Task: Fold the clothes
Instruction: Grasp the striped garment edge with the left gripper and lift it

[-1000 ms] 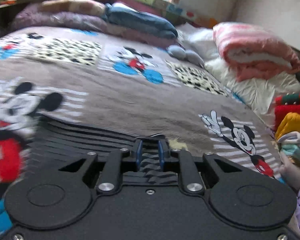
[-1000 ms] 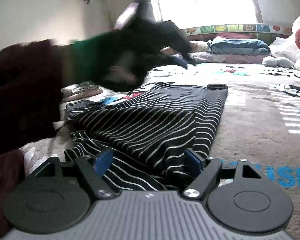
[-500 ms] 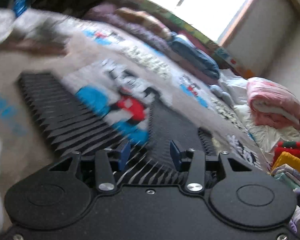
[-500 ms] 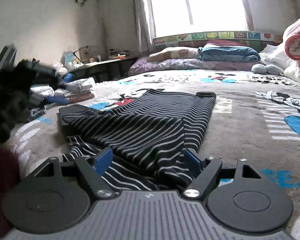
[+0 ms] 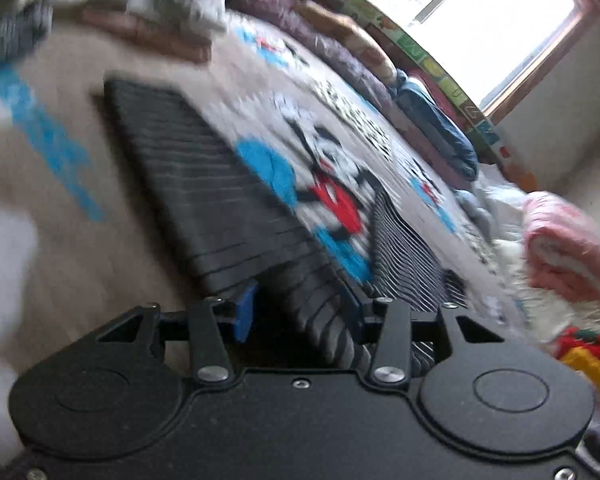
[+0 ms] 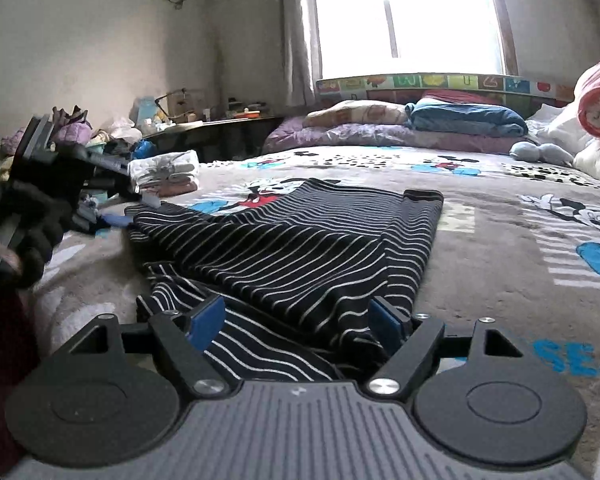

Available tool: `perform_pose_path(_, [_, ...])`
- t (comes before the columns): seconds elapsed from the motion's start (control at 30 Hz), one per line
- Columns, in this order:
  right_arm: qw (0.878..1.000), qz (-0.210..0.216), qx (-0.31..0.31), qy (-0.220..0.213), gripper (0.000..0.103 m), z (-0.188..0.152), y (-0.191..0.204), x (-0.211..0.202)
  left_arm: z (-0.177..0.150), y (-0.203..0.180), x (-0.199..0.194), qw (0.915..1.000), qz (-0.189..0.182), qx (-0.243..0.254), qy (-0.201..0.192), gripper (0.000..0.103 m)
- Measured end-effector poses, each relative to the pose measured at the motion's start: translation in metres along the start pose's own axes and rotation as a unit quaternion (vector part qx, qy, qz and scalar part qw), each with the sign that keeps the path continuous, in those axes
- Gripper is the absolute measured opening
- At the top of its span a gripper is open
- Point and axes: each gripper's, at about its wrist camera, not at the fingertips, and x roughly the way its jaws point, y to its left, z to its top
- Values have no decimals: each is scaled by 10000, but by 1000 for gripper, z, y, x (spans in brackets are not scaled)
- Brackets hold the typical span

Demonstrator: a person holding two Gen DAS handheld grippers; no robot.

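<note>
Right gripper (image 6: pixel 298 322): blue pads spread wide, nothing between them but the near hem of the striped garment (image 6: pixel 300 248), which lies under the gap without being pinched. Left gripper (image 5: pixel 300 310): likewise spread wide, low over the same garment's cloth, gripping nothing — seen from the right wrist view at the far left, held in a dark-gloved hand (image 6: pixel 32 224) just beside the garment's left corner.

Striped garment: dark with thin white stripes, flat on the cartoon-print blanket (image 6: pixel 500 216), near the bed's front edge. One side already turned over the middle, giving a straight folded edge on the right; a lower layer sticking out at the near left, unaligned. Left wrist view blurred, so exact lie of the layers there hard to read.

Farther out: small stack of folded items (image 6: pixel 166 176) by the bed's left side, pillows and a blue quilt (image 6: pixel 464 116) at the head, a pink rolled blanket (image 5: pixel 572 252) to the right, coloured folded pieces (image 5: pixel 584 356) near it.

Judged progress: partway through this piece — first lengthwise fold seemingly in place, loose near-left layer to tuck, then a crosswise fold or two, then onto a stack. Cannot tell how many garments remain.
</note>
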Motion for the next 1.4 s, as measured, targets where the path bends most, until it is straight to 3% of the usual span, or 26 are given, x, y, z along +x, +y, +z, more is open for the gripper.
perform_pose_path(0.07, [10000, 25, -3, 71, 78, -1, -1, 4, 13, -8, 8, 9984, 32, 518, 211, 43])
perform_pose_path(0.17, [10000, 32, 37, 84, 78, -1, -3, 7, 29, -21, 33, 9891, 260, 1303, 634, 43])
perform_pose_path(0.3, [9998, -36, 198, 67, 78, -1, -10, 9, 26, -29, 54, 9762, 140, 1799, 1205, 42])
perform_pose_path(0.37, [9997, -55, 242, 64, 78, -2, -11, 10, 12, -36, 54, 9659, 324, 2281, 1182, 20])
perform_pose_path(0.4, [9997, -66, 236, 58, 78, -3, -11, 9, 6, -41, 49, 9620, 398, 2494, 1042, 3])
perform_pose_path(0.5, [9998, -85, 185, 59, 78, -4, -10, 8, -8, -59, 25, 9501, 251, 3084, 390, 2])
perform_pose_path(0.57, [9998, -104, 154, 55, 78, -4, -10, 7, -14, -73, 14, 9339, 373, 3554, -49, 2])
perform_pose_path(0.77, [9998, -168, 69, -37, 79, -1, -8, 3, 0, -104, -2, 9096, 76, 3972, -1215, 2])
perform_pose_path(0.97, [9997, -190, -94, -78, 79, -1, -6, -2, 15, -116, 27, 9021, -67, 4059, -1465, 2])
perform_pose_path(1.2, [9990, -53, -434, -74, 79, -4, 5, -3, 23, -115, 50, 9113, -218, 3867, -1397, 2])
perform_pose_path(1.3, [9990, 192, -348, 204, 79, -6, 5, 3, 25, -113, 57, 9152, -176, 3792, -1351, 2])
perform_pose_path(1.4, [9973, 366, -377, 510, 88, -10, 7, 11, 26, -106, 64, 9218, -113, 3666, -1259, 2])
